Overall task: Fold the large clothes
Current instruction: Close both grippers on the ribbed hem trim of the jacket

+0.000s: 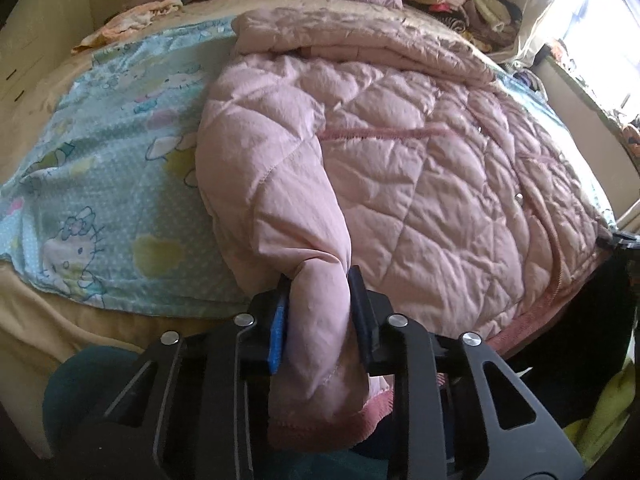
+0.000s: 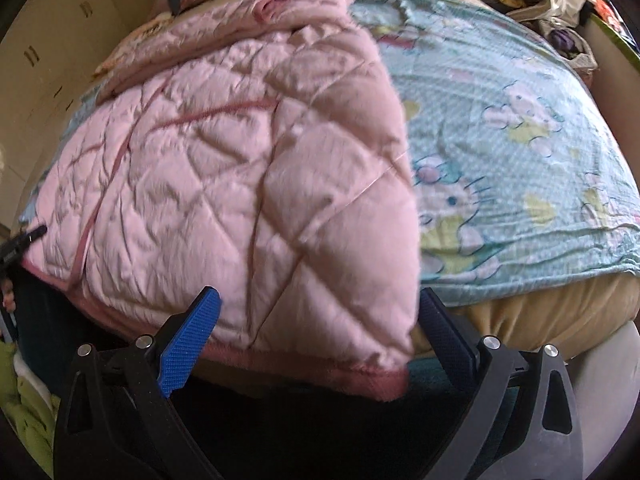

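Pink quilted padded jacket (image 1: 400,168) spread flat on cartoon-print pale blue bedsheet (image 1: 112,168); hem corner pinched firmly between left gripper (image 1: 320,312) pads. Right gripper (image 2: 316,336) wide open, straddling opposite hem corner, gripping nothing. Best closed deep over trim before lifting both corners evenly

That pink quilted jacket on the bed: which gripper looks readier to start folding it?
Left. The left gripper is already shut on the pink jacket at its sleeve end; the right gripper is open at the hem.
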